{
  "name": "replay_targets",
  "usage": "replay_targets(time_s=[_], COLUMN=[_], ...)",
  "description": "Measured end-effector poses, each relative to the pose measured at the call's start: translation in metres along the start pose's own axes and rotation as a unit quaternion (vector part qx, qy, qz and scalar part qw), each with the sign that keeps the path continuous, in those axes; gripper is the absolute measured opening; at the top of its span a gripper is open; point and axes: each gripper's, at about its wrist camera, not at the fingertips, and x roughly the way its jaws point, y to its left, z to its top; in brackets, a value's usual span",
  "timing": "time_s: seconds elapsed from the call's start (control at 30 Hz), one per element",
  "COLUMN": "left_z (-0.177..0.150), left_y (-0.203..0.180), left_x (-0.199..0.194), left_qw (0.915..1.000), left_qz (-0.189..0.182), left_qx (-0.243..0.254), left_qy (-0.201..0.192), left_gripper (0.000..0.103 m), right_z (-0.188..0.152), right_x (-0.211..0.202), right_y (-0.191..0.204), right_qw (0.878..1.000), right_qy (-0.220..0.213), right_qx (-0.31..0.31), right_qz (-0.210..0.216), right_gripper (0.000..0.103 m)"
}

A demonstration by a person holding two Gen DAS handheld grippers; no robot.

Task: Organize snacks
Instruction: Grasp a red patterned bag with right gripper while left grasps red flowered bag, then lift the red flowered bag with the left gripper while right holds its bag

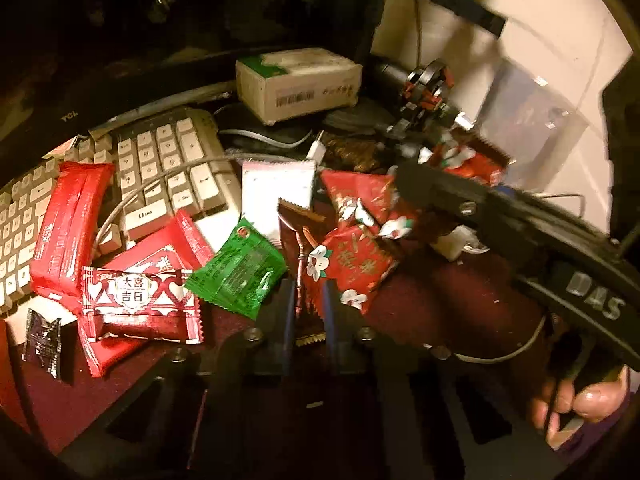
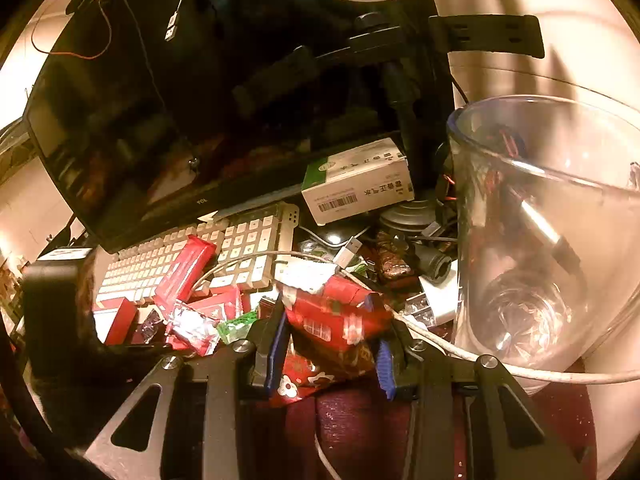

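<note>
A cluttered desk covered in dark red cloth (image 1: 440, 292), seen from two handheld grippers. In the left wrist view, from the left: a small black packet (image 1: 42, 342) lies at the cloth's edge; a long red packet (image 1: 68, 232) rests slanted across a pale keyboard (image 1: 168, 168); just below it a red and white packet (image 1: 140, 306) with printed characters lies on top of another red packet. A green packet (image 1: 240, 270) sits beside these, touching a white packet (image 1: 276, 188) behind it. In the lower middle, the left gripper (image 1: 306, 312) has its jaws pressed nearly together, pinching a thin brown packet (image 1: 300, 248) that stands on edge between them. To its right lie two red floral packets (image 1: 356, 264), one overlapping the other. Behind them sits a white and green box (image 1: 300, 80). On the right, the right gripper (image 1: 452, 160) reaches in, blurred, with a red packet at its tip in front of a clear jar (image 1: 532, 112); a hand (image 1: 580, 404) grips its handle at the lower right. In the right wrist view, a dark monitor (image 2: 160, 120) stands behind the keyboard (image 2: 240, 248). The right gripper (image 2: 330, 348) has its blue-padded jaws part-way spread, clamped on a bundle of red packets (image 2: 336, 320). A white cable (image 2: 460, 354) crosses just behind it. The clear jar (image 2: 552, 220) stands upright on the right, just beside the gripper.
</note>
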Motion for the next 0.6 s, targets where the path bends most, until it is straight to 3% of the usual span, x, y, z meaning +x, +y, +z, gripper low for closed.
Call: replay_targets(time_s=[0.3, 0.6], left_z=[-0.019, -0.062], left_y=[0.01, 0.032], left_x=[-0.024, -0.077], left_qw=[0.9994, 0.9962], left_qz=[0.0, 0.037], left_qx=[-0.029, -0.063], left_qy=[-0.017, -0.047], left_gripper=[0.008, 0.007], right_z=[-0.001, -0.013], right_x=[0.006, 0.034], right_y=[0.0, 0.013], right_qw=[1.0, 0.991], right_qy=[0.01, 0.096], right_qx=[-0.002, -0.015], right_qz=[0.006, 0.091], right_gripper=[0.038, 0.037])
